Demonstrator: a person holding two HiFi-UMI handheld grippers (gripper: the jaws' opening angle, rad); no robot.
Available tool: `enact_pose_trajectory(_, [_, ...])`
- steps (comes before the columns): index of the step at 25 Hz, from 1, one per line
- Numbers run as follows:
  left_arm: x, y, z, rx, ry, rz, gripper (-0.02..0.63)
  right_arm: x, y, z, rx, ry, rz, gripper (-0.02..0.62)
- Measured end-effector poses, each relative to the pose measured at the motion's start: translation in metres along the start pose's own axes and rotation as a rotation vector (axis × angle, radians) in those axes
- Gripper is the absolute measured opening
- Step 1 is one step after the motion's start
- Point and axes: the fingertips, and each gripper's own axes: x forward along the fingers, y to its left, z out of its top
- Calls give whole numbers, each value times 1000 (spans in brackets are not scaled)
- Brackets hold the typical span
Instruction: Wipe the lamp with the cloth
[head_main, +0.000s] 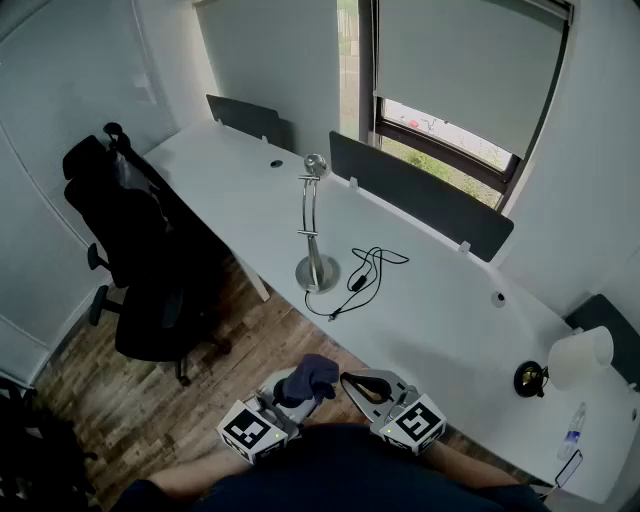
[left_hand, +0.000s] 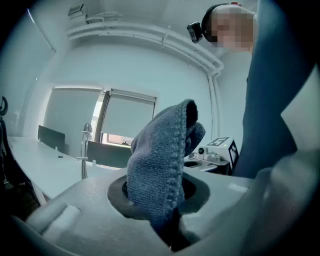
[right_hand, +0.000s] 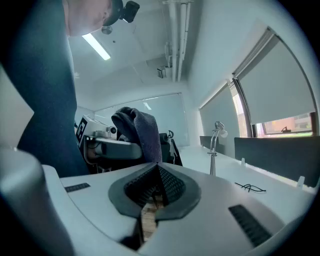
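Overhead, lamp (head_main: 315, 225) beside cable (head_main: 366, 271); left tool (left_hand: 168, 216) clamps cloth (left_hand: 160, 160)

A black office chair (head_main: 140, 270) is standing on the wood floor (head_main: 110, 400) beside the white table (head_main: 440, 330), where a black cable (head_main: 362, 275) is lying.

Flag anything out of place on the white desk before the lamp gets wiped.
Only the thin black cable stands out. It lies in loose, tangled loops on the white desk beside the silver lamp, with one end free near the front edge. The lamp stands upright, and nothing looks spilled or broken.
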Motion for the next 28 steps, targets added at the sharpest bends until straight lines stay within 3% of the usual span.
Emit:
enact_pose_trajectory(18, [-3, 2, -5, 2, -4, 31, 80, 2, 4, -2, 44, -11, 38, 11])
enact_pose_trajectory(22, [-5, 24, -7, -31, -8, 60, 80, 18, -4, -3, 57, -4, 33, 11])
enact_pose_trajectory(28, [7, 73, -4, -44, -16, 21, 80, 58, -37, -4, 32, 12, -16, 12])
